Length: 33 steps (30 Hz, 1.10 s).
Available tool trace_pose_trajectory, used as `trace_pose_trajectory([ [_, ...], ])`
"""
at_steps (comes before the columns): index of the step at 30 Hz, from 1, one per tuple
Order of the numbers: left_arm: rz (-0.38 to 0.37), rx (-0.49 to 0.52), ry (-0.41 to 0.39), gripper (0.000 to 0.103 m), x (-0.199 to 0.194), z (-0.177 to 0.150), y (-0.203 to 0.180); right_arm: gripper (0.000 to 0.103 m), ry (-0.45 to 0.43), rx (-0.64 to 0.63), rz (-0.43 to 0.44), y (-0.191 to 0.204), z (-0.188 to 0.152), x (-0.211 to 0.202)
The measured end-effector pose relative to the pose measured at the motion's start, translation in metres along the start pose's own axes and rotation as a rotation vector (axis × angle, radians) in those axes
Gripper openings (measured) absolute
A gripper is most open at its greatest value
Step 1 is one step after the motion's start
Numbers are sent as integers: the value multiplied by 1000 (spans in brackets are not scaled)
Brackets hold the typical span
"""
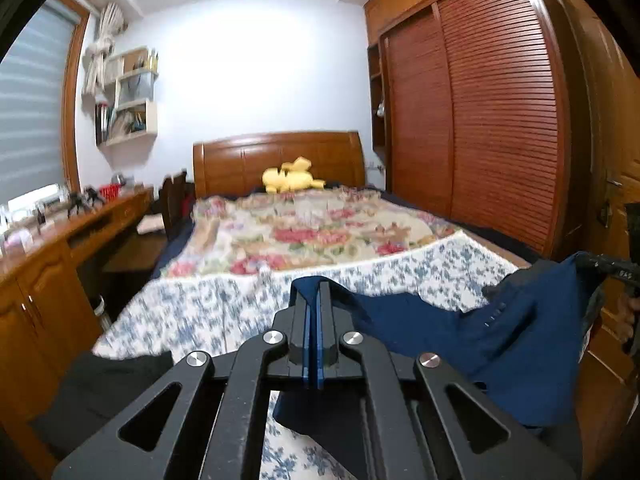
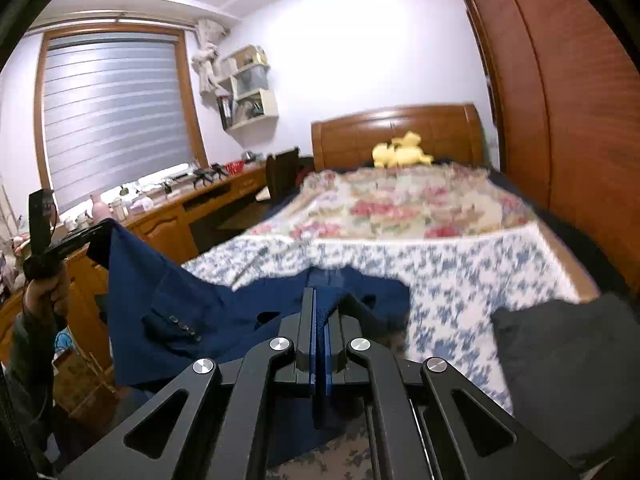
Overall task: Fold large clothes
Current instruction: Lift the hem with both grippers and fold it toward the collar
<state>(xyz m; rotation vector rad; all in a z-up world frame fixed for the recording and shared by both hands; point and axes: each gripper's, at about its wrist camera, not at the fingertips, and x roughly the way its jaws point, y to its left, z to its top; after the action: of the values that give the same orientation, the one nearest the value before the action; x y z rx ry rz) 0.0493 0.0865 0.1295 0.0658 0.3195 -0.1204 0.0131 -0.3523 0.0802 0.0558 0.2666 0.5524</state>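
A dark blue jacket (image 1: 520, 336) with sleeve buttons hangs in the air above the foot of the bed, stretched between both grippers. My left gripper (image 1: 314, 292) is shut on one edge of the jacket. My right gripper (image 2: 316, 300) is shut on another edge of the blue jacket (image 2: 168, 304). In the left wrist view the right gripper (image 1: 612, 268) shows at the far right, pinching the cloth. In the right wrist view the left gripper (image 2: 86, 240) shows at the far left, holding the cloth up.
The bed (image 1: 400, 276) has a blue-and-white floral sheet and a flowered quilt (image 1: 304, 236). A black garment (image 2: 568, 368) lies on the bed's near corner. A yellow plush toy (image 1: 292, 178) sits by the headboard. A wooden desk (image 1: 72, 236) stands left, a wardrobe (image 1: 480, 120) right.
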Motion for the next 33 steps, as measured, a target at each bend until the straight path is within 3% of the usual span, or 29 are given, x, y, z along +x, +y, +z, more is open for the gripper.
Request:
trace_pose_trajectory([
  [9, -21, 38, -89, 2, -37, 37, -12, 2, -71, -82, -26, 15, 19, -87],
  [15, -19, 57, -102, 2, -43, 45, -14, 2, -116, -73, -43, 29, 9, -105],
  [19, 0, 58, -45, 2, -15, 31, -12, 2, -53, -71, -78, 21, -4, -62],
  [26, 26, 6, 92, 2, 79, -18, 2, 2, 85, -73, -133, 7, -25, 33],
  [33, 67, -35, 167, 2, 148, -41, 12, 2, 84, -77, -191, -5, -17, 123],
])
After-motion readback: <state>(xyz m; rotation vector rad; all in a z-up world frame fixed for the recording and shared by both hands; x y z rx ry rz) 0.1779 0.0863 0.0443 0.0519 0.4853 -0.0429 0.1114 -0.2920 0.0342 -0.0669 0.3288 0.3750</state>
